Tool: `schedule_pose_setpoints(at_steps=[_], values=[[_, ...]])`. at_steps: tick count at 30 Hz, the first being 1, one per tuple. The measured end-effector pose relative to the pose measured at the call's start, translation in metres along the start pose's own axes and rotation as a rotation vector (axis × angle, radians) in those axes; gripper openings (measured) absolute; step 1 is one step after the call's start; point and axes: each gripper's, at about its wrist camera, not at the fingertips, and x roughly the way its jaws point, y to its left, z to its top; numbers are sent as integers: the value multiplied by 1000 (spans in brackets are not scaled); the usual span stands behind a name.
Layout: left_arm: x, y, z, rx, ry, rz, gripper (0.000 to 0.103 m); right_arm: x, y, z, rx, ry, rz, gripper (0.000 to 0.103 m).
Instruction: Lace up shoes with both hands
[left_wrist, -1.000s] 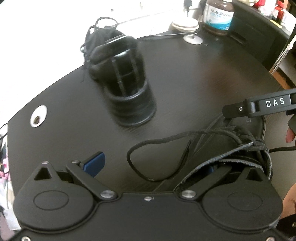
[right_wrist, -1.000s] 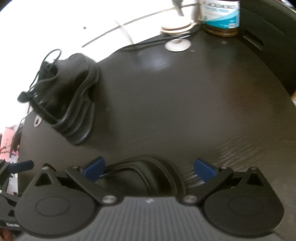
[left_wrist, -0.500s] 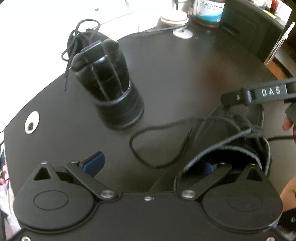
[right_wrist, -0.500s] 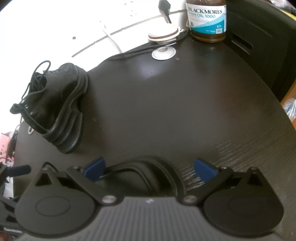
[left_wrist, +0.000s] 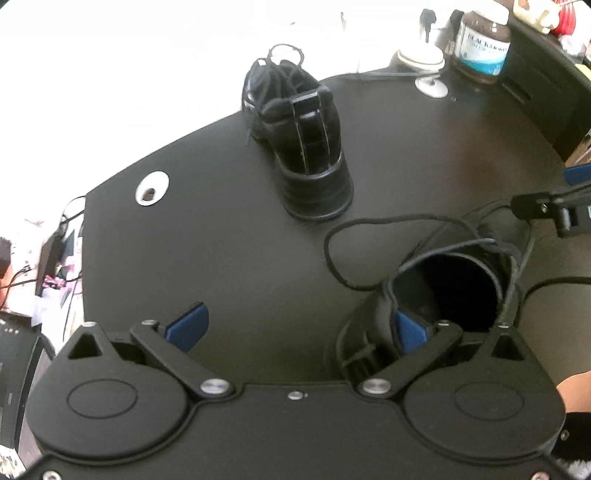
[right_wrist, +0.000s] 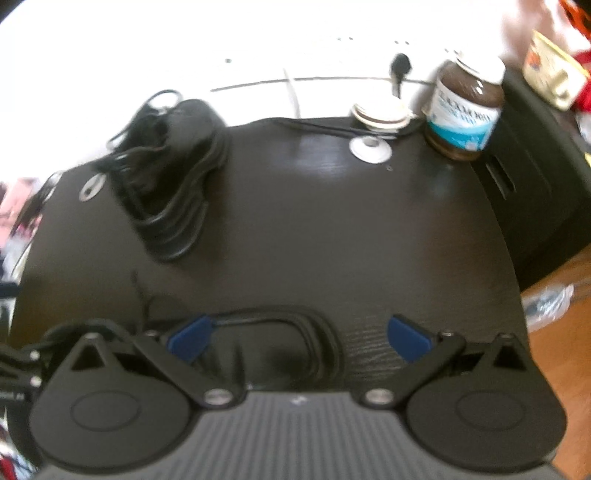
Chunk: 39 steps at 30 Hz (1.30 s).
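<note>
Left wrist view: left gripper (left_wrist: 299, 326) wide open, one finger seemingly inside near shoe (left_wrist: 443, 288)

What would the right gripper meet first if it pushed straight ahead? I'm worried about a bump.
Probably the near shoe: its toe lies low between the open fingers of the right gripper. Beyond it is bare table. Depth is hard to judge.
</note>
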Motion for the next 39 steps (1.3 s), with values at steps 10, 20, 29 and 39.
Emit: schedule_pose_setpoints(at_steps=[10,20,29,39], values=[[-31,-10,-7,-95,29,-109,103,-23,21,-21,-249,113,29,102],[-12,-13,-16,-155,83,-49,103,21,58,-42,-287,214,117,102],[-13,-15,-15,-132,75,-37,103,39,73,-45,-265,208,92,103],[-11,-14,-14,-131,74,-45,103,43,82,-50,-249,178,29,103]])
